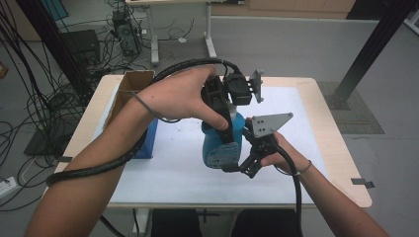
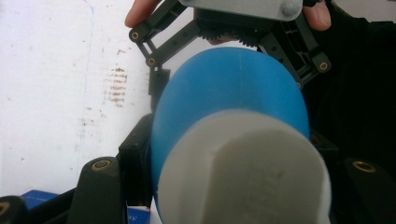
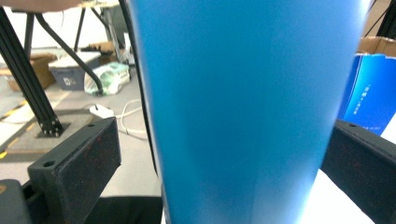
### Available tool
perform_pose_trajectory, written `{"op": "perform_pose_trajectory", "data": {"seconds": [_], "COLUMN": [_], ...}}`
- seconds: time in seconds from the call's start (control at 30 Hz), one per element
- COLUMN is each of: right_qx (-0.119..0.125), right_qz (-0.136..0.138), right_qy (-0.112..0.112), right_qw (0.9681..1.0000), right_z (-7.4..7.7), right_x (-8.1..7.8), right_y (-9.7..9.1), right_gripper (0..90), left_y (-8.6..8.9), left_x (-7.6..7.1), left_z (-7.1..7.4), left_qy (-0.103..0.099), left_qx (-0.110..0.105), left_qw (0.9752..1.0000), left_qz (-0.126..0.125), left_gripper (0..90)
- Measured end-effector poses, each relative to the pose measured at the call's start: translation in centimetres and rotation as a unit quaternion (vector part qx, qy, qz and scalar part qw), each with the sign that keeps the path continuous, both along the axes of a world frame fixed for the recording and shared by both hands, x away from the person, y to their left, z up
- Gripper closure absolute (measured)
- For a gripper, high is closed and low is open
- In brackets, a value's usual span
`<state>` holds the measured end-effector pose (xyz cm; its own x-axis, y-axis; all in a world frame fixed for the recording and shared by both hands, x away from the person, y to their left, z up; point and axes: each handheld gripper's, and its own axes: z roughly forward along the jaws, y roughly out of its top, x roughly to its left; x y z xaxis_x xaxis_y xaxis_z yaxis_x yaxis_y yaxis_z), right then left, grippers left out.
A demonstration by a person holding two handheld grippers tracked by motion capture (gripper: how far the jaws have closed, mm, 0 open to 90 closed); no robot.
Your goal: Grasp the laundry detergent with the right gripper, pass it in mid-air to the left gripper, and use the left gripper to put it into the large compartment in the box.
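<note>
Left hand-held gripper clamped on blue bottle; right hand-held gripper jaws apart around its base. Left grip slips, bottle drops onto table.

bottle above table, box left
</note>
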<state>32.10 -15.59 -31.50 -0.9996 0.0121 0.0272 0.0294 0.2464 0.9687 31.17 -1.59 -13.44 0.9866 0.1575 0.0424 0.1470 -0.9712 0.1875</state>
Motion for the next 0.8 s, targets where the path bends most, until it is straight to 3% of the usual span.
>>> {"op": "perform_pose_trajectory", "data": {"seconds": [0.13, 0.17, 0.33, 0.37, 0.4, 0.47, 0.5, 0.53, 0.57, 0.67, 0.7, 0.73, 0.77, 0.8], "right_qx": [-0.024, -0.046, -0.108, -0.108, -0.139, -0.170, -0.170, -0.205, -0.205, -0.246, -0.267, -0.280, -0.308, -0.323], "right_qz": [-0.005, -0.003, -0.006, -0.006, -0.009, -0.012, -0.012, -0.019, -0.019, -0.026, -0.029, -0.031, -0.037, -0.043], "right_qy": [-0.005, -0.002, 0.010, 0.010, 0.021, 0.028, 0.028, 0.032, 0.032, 0.036, 0.038, 0.040, 0.043, 0.048], "right_qw": [0.9997, 0.9989, 0.9941, 0.9941, 0.9901, 0.9850, 0.9850, 0.9781, 0.9781, 0.9684, 0.9625, 0.9587, 0.9496, 0.9441], "right_z": [0.1, 0.2, 0.4, 0.4, 0.4, 0.4, 0.4, 0.4, 0.4, 0.4, 0.4, 0.4, 0.4, 0.3], "right_x": [0.1, 0.2, 0.3, 0.3, 0.5, 0.5, 0.5, 0.7, 0.7, 0.8, 0.9, 0.9, 1.1, 1.3], "right_y": [0.0, -0.2, -0.7, -0.7, -0.9, -1.0, -1.0, -1.2, -1.2, -1.4, -1.6, -1.8, -2.0, -2.2], "right_gripper": [1.0, 1.5, 1.7, 1.7, 1.7, 2.5, 2.5, 2.5, 2.5, 2.6, 2.6, 2.7, 2.9, 3.0], "left_y": [0.1, 0.2, 0.5, 0.5, 0.6, 0.7, 0.7, 0.9, 0.9, 1.2, 1.2, 1.3, 1.4, 1.4], "left_x": [0.1, 0.2, 0.5, 0.5, 0.7, 0.8, 0.8, 1.0, 1.0, 1.1, 1.2, 1.2, 1.3, 1.4], "left_z": [0.0, 0.0, 0.0, 0.0, -0.1, -0.1, -0.1, -0.1, -0.1, -0.1, -0.1, -0.1, 0.0, 0.0], "left_qy": [0.001, 0.001, -0.001, -0.001, 0.000, 0.001, 0.001, 0.002, 0.002, 0.003, 0.002, 0.003, 0.003, 0.002], "left_qx": [0.001, 0.002, 0.008, 0.008, 0.009, 0.010, 0.010, 0.013, 0.013, 0.013, 0.013, 0.013, 0.017, 0.017], "left_qw": [1.0000, 1.0000, 0.9998, 0.9998, 0.9997, 0.9996, 0.9996, 0.9995, 0.9995, 0.9993, 0.9992, 0.9992, 0.9990, 0.9988], "left_qz": [0.005, 0.008, 0.019, 0.019, 0.024, 0.027, 0.027, 0.028, 0.028, 0.035, 0.037, 0.039, 0.041, 0.045], "left_gripper": [37.5, 37.5, 37.4, 37.4, 37.5, 37.5, 37.5, 37.5, 37.5, 37.5, 37.5, 37.5, 37.4, 37.5]}}
